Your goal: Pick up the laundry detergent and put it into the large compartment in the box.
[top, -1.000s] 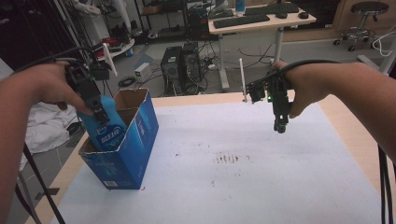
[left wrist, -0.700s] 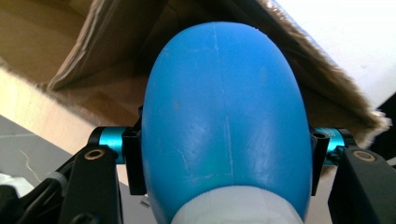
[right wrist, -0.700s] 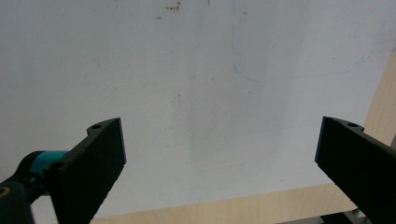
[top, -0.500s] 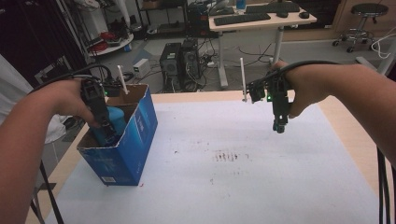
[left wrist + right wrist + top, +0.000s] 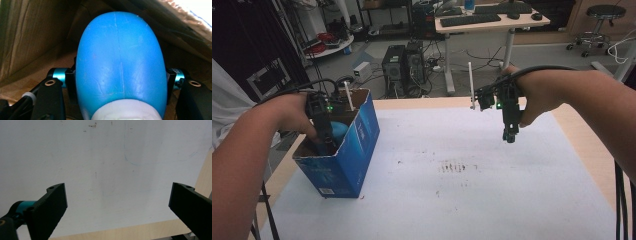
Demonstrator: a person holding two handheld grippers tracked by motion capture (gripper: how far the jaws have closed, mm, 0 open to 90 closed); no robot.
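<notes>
Left fingers (image 5: 328, 145): clamped on the blue bottle (image 5: 120, 62), one pad on each flank, as my left gripper view showed it; I had them down inside the box (image 5: 357, 150).
Bottle: in the box, its rounded blue end pointing away from my left gripper toward the brown cardboard inner walls, its white part nearest my left gripper; whether it touched the box floor I could not tell.
Box: blue outside, brown inside, top open, standing on the white sheet (image 5: 472, 200) at the desk's (image 5: 584, 165) left edge.
Left hand (image 5: 287, 112): above the box's open top, cable trailing from the gripper.
Right fingers (image 5: 117, 206): spread wide with nothing between them, in my right gripper view.
Right gripper: well apart from the box, off to its right, held above the sheet and pointing down at it in the high view.
Sheet: white, marked with small dark specks to the right of the box.
</notes>
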